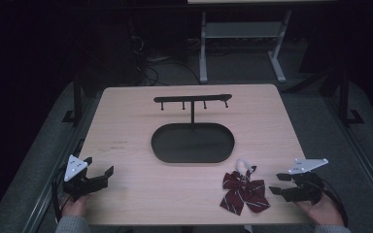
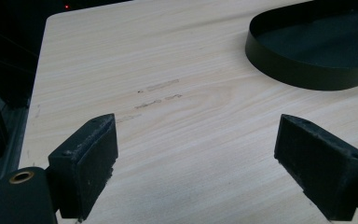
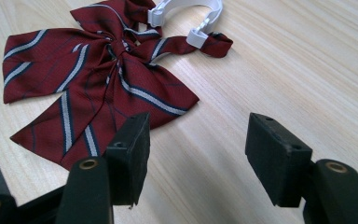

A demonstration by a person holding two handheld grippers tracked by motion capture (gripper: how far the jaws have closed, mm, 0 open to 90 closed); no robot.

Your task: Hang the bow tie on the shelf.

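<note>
Maroon cloth with grey and dark stripes makes up the bow tie [image 1: 244, 190], which lies flat on the pale wooden desk [image 1: 136, 184] just ahead of the right tool [image 1: 278, 183]. That tool's jaws stand apart with nothing between them, and in the right gripper view the nearest tail of the bow tie [image 3: 98, 88] reaches almost to one jaw without touching it. A white plastic clasp [image 3: 186, 14] sits at the far end of the tie, away from the tool. The left tool [image 1: 99, 167] rests low over the opposite near corner of the desk, well apart from the tie, its jaws likewise spread wide over bare wood. Beyond both tools, a black oval tray [image 1: 193, 143] lies mid-desk, with a thin black hook rack [image 1: 193, 99] rising from its far edge.
</note>
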